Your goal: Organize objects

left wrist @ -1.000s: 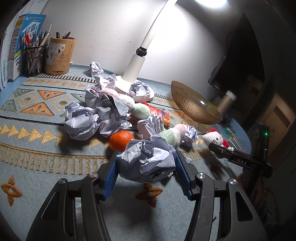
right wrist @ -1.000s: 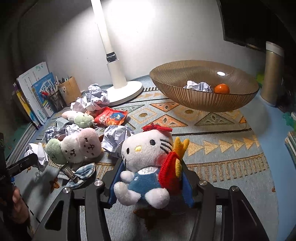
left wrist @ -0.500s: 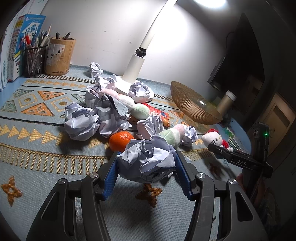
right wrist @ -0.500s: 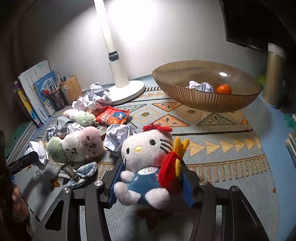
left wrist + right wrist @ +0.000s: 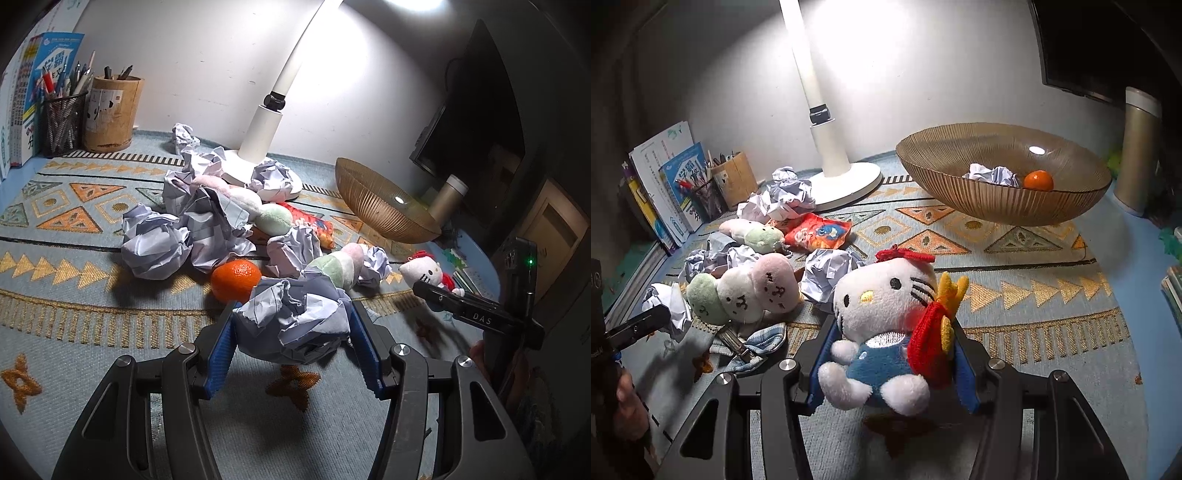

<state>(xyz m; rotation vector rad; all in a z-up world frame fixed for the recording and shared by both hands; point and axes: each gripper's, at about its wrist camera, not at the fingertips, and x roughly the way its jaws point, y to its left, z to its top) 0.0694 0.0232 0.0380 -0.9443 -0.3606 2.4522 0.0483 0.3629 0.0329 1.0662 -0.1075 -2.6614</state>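
Left gripper [image 5: 293,341]: clamped on a crumpled paper ball [image 5: 295,321], lifted above the patterned surface [image 5: 74,295].
Right gripper [image 5: 892,363]: clamped on a plush cat toy [image 5: 882,325].
Bowl [image 5: 997,206]: holds paper and an orange [image 5: 1038,180].

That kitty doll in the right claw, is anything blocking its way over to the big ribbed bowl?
Nothing visible does. The right gripper holds the white cat plush off the patterned mat, and the stretch of mat toward the amber ribbed bowl is bare. The crumpled papers and other plush toys all lie to the left.
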